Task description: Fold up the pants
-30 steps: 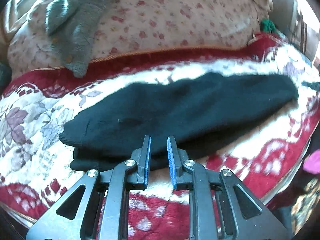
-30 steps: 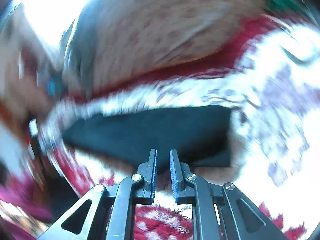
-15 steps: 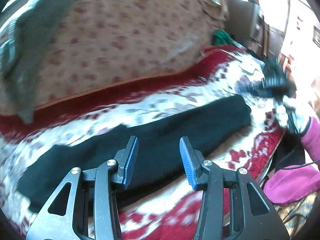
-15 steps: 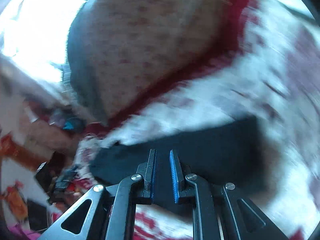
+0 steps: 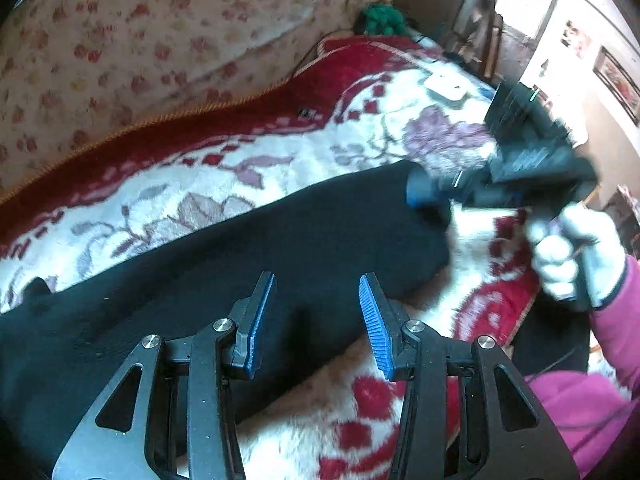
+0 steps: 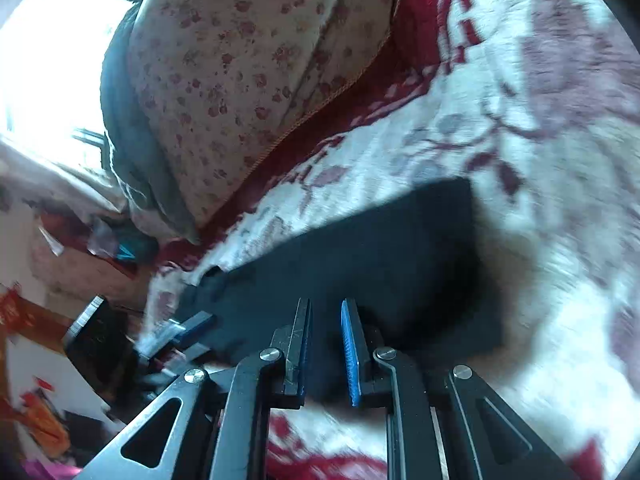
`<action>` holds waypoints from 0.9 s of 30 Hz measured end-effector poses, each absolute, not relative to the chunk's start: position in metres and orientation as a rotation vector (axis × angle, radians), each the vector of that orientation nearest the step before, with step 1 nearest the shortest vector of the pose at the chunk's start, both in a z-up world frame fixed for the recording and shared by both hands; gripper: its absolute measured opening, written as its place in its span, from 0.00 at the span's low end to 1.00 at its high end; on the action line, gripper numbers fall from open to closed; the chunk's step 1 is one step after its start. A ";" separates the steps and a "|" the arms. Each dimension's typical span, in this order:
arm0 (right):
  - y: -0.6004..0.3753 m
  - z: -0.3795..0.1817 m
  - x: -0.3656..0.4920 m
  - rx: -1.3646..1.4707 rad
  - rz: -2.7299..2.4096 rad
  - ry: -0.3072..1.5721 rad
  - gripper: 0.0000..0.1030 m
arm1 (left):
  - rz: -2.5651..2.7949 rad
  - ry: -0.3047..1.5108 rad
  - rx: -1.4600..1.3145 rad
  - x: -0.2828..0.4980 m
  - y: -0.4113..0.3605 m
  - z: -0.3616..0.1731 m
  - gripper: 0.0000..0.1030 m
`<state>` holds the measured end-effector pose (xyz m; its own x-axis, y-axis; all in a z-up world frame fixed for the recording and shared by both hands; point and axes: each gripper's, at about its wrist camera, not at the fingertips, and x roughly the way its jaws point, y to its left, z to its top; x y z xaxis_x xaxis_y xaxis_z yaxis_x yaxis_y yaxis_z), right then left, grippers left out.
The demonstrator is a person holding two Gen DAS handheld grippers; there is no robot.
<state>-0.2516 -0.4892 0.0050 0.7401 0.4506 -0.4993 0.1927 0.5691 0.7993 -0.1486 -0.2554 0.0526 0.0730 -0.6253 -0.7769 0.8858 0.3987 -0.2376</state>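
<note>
Now the left gripper hangs over the black pants, jaws spread wide, empty. The pants lie folded long across the red-and-white blanket. At three o'clock, the right gripper sits over the pants' end, jaws narrowly parted, pinching nothing.

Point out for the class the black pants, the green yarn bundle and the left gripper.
black pants [image 5: 240, 264], left wrist view, on the flat middle of the cloth.
green yarn bundle [image 5: 380, 20], left wrist view, on its centre.
left gripper [image 5: 316, 320], left wrist view, midway between its fingertips.
</note>
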 end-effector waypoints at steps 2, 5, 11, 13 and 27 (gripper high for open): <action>-0.491 0.031 -0.246 0.994 0.263 0.606 0.13 | -1.134 0.986 0.317 -0.142 -0.258 0.044 0.42; -0.494 0.052 -0.252 0.928 0.211 0.564 0.21 | -1.111 1.023 0.263 -0.131 -0.258 0.037 0.42; -0.483 0.003 -0.285 0.947 0.058 0.796 0.22 | -1.107 0.985 0.293 -0.136 -0.264 0.043 0.42; -0.489 -0.017 -0.282 1.038 0.069 0.785 0.22 | -1.109 0.998 0.304 -0.138 -0.270 0.039 0.42; -0.481 0.005 -0.282 0.970 0.015 0.821 0.25 | -1.143 0.990 0.259 -0.144 -0.276 0.048 0.42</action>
